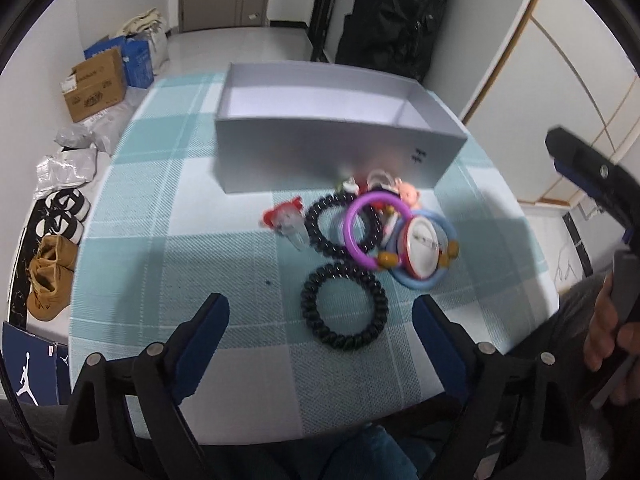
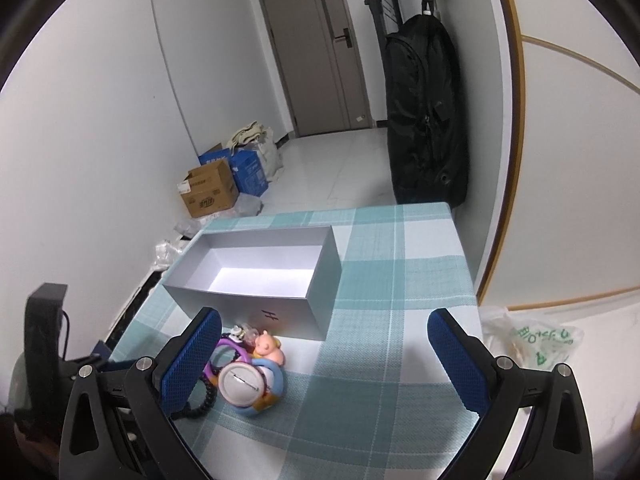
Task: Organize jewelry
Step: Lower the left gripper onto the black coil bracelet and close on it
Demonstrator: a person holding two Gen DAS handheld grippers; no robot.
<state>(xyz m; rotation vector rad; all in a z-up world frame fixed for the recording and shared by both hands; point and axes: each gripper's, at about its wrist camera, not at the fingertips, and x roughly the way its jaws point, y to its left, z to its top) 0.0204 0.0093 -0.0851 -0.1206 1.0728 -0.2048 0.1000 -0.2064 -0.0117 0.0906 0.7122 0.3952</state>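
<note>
Tablecloth (image 1: 168, 208): hair tie (image 1: 344, 307) between fingers (image 1: 208, 344).

A small black mark like a slanted "H" sits on the near wall of the grey box (image 2: 267, 315), toward the wall's right end in the left wrist view. A white Jumpman logo shows on a dark blue shoebox (image 1: 28, 372) on the floor. Green lettering on a plastic bag (image 2: 536, 340) and print on a brown carton (image 2: 208, 194) are too blurred to read.
</note>
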